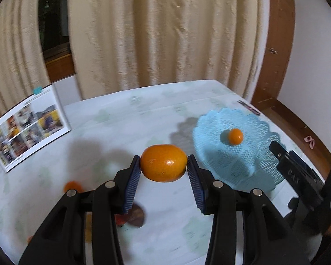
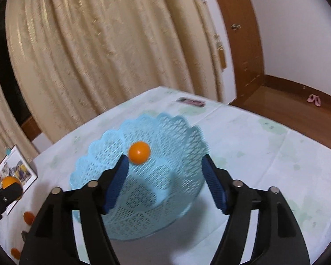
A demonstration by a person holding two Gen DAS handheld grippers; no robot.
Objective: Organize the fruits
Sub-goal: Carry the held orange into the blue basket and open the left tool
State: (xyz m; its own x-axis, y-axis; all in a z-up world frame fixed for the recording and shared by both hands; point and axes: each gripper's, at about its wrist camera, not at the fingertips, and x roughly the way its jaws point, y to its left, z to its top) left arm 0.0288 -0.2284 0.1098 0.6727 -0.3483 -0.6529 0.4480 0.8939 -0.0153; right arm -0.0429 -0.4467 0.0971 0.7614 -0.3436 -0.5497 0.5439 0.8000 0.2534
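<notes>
My left gripper (image 1: 164,163) is shut on a large orange (image 1: 163,163) and holds it above the table, left of the light blue lattice basket (image 1: 249,161). A small orange (image 1: 235,136) lies inside the basket. In the right wrist view my right gripper (image 2: 165,161) is open and empty just above the basket (image 2: 112,141), with the small orange (image 2: 139,152) beyond its left finger. The left gripper with its orange (image 2: 9,182) shows at the far left there. The right gripper (image 1: 282,154) shows at the right edge of the left wrist view.
More small oranges lie on the table at the left (image 1: 72,186) (image 2: 28,217) (image 2: 15,253). A dark round fruit (image 1: 135,217) lies under the left gripper. An open photo booklet (image 1: 28,123) stands at the table's far left. A small dark object (image 2: 190,102) lies at the far table edge. Curtains hang behind.
</notes>
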